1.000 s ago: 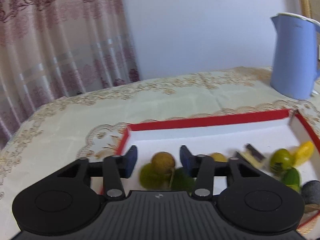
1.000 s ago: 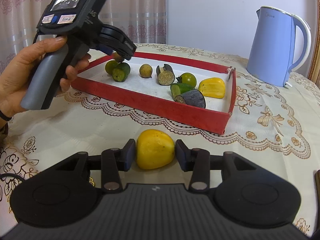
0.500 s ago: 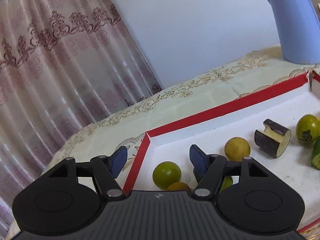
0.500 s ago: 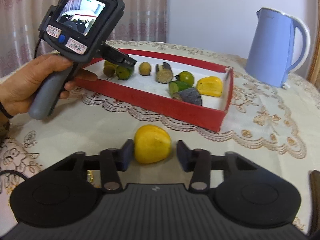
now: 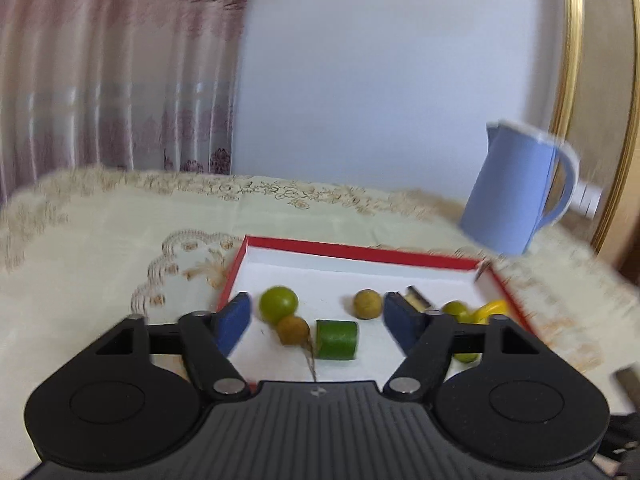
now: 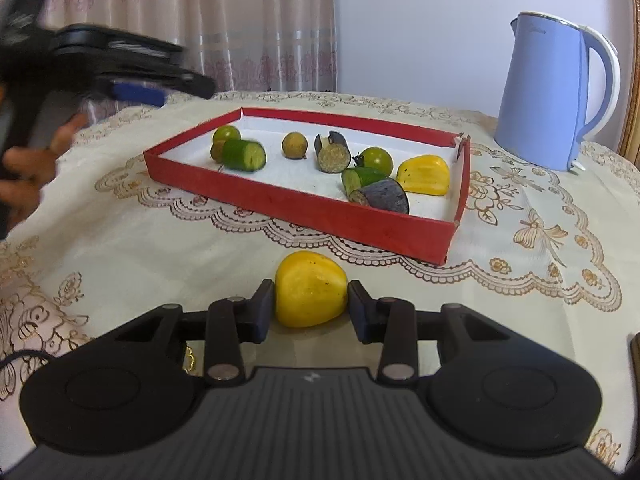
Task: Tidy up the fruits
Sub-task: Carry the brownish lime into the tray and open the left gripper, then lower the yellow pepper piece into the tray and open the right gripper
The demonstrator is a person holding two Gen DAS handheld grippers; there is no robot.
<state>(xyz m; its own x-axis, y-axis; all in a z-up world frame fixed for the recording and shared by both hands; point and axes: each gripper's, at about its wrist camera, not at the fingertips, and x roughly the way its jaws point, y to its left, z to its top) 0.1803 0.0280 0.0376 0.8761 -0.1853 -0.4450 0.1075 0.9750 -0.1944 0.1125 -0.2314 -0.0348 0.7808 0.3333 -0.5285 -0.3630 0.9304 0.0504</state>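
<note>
On the worktop (image 6: 160, 240), under a cream embroidered cloth, the biggest things are a pale blue kettle (image 6: 556, 96) at the far right and a shallow red tray (image 6: 320, 212) with a white floor in the middle. A patterned curtain (image 6: 200, 20) hangs behind. No brand or writing can be read anywhere.

Inside the tray lie, from left to right in the right wrist view, a round green fruit (image 6: 226, 135) touching a small brown one (image 6: 217, 151), a green cut cylinder (image 6: 244, 155) just in front of them, a brown round fruit (image 6: 294, 145), a dark-skinned cut piece (image 6: 333, 153), another green round fruit (image 6: 376, 159), a second green cut piece (image 6: 362, 178) against a dark purple chunk (image 6: 386, 197), and a yellow fruit (image 6: 425, 175) near the right wall.

Outside the tray, just in front of its near wall, a second yellow fruit (image 6: 310, 294) sits between the blue pads of the right hand-held gripper (image 6: 310, 312), which is clamped on it, both pads against its sides.

The left hand-held gripper (image 5: 316, 320), blurred in the right wrist view and gripped by a hand (image 6: 28, 160), hangs above the tray's left end. Its jaws are opening and stand wide apart, holding nothing; through the gap, below on the tray floor, show the green round fruit, the small brown one and the green cylinder.
</note>
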